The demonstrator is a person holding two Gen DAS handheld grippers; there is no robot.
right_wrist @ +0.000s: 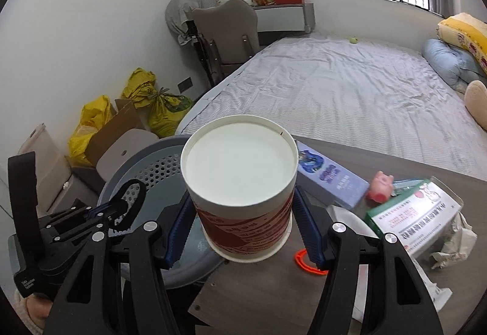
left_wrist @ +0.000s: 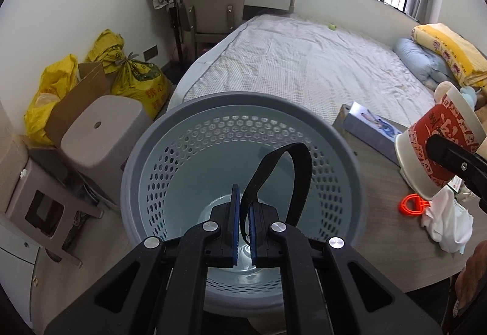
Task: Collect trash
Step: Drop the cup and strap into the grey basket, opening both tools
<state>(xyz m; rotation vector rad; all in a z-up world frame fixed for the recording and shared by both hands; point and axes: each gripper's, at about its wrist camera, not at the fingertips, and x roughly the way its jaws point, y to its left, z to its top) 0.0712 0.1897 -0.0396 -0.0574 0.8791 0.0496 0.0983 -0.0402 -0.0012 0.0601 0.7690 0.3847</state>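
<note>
My left gripper [left_wrist: 243,231] is shut on a black strap loop [left_wrist: 278,179] and holds it over the open grey perforated trash basket [left_wrist: 243,100]. It also shows in the right wrist view [right_wrist: 103,210], beside the basket [right_wrist: 158,158]. My right gripper [right_wrist: 240,231] is shut on a red and white paper cup [right_wrist: 243,183], held upside down above the table's left end. The cup also shows in the left wrist view [left_wrist: 438,149], right of the basket.
On the wooden table [right_wrist: 268,289] lie an orange plastic ring [right_wrist: 301,259], a blue box [right_wrist: 328,176], a pink pig toy [right_wrist: 380,186], a green and white box [right_wrist: 414,216] and crumpled paper [right_wrist: 453,240]. A grey stool [left_wrist: 100,134] and yellow bags [left_wrist: 51,91] stand left. The bed [left_wrist: 304,61] lies beyond.
</note>
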